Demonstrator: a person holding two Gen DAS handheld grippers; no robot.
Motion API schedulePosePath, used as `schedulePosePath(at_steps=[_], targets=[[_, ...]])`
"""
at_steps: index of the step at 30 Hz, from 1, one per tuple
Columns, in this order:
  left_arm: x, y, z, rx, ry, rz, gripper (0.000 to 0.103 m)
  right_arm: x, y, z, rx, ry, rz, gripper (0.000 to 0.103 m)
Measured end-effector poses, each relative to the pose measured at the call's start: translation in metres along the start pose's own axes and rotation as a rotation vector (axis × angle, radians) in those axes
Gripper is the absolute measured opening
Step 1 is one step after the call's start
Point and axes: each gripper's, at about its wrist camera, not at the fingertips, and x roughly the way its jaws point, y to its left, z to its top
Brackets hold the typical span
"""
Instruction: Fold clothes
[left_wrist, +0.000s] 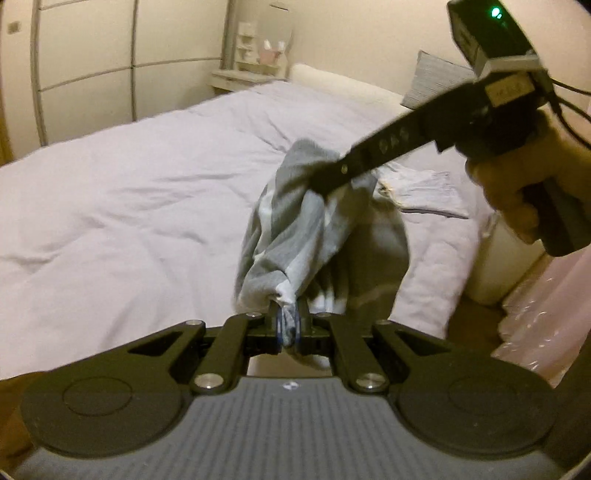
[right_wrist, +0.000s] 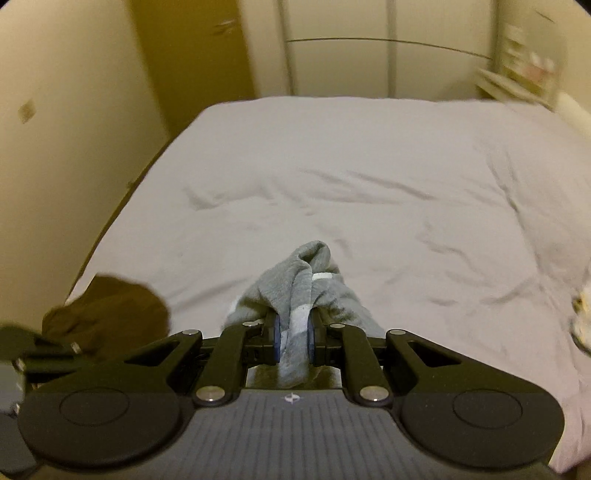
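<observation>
1. Hanging bunched in the air above the bed (left_wrist: 129, 177), the grey garment (left_wrist: 295, 229) with pale stripes is held at two places at once, one by each gripper.
2. Left gripper (left_wrist: 290, 325): its jaws are closed down to a narrow gap, with a fold of the grey cloth pinched between the blue pads.
3. Right gripper (right_wrist: 293, 332): its jaws are likewise nearly closed, clamped on a striped band of the same garment. In the left wrist view this gripper reaches in from the upper right, a hand (left_wrist: 517, 195) around its handle.
4. Gripping two separate places probably serves to pull the cloth apart and find its shape, since it now droops crumpled between them rather than spread flat.
5. A pale piece of cloth (left_wrist: 424, 192) lies flat near the bed's right edge; whether it is folded I cannot tell.
6. Most of the bed's sheet is bare, leaving room to lay the garment down.
7. A dark brown item (right_wrist: 110, 314) sits at the bed's near-left corner in the right wrist view.
</observation>
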Motion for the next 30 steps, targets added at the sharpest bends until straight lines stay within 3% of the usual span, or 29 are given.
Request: schedulePosePath(at_steps=[2, 4, 6, 8, 11, 13, 18, 20, 24, 27, 30], targets=[[0.027, -0.008, 0.008, -0.05, 0.045, 0.021, 0.015, 0.005, -0.03, 0.004, 0.059, -0.008, 0.024, 0.031], [0.057, -0.01, 0.01, -0.121, 0.099, 0.08, 0.021, 0.016, -0.058, 0.01, 0.077, -0.035, 0.045, 0.038], [0.083, -0.012, 0.009, -0.17, 0.151, 0.158, 0.021, 0.023, -0.084, 0.014, 0.041, -0.034, 0.059, 0.039], [0.106, -0.013, 0.006, -0.224, 0.198, 0.225, 0.029, 0.035, -0.11, 0.013, -0.023, -0.018, 0.058, 0.044], [0.137, -0.024, -0.003, -0.29, 0.266, 0.283, 0.032, 0.058, -0.137, -0.003, -0.112, 0.046, 0.016, 0.046], [0.157, -0.027, -0.007, -0.299, 0.307, 0.286, 0.036, 0.071, -0.159, -0.02, -0.095, 0.115, 0.011, 0.046], [0.196, -0.058, -0.011, -0.136, 0.364, 0.257, 0.051, 0.1, -0.186, -0.071, -0.065, 0.273, 0.015, 0.048], [0.208, -0.069, -0.01, -0.071, 0.369, 0.233, 0.054, 0.113, -0.192, -0.09, -0.038, 0.32, 0.015, 0.054], [0.253, -0.07, 0.004, 0.019, 0.36, 0.2, 0.055, 0.143, -0.212, -0.109, 0.137, 0.348, 0.009, 0.062], [0.285, -0.07, 0.019, 0.091, 0.358, 0.213, 0.049, 0.167, -0.223, -0.116, 0.237, 0.336, 0.024, 0.065], [0.317, -0.068, 0.031, 0.158, 0.4, 0.212, 0.034, 0.19, -0.233, -0.123, 0.337, 0.324, 0.04, 0.066]])
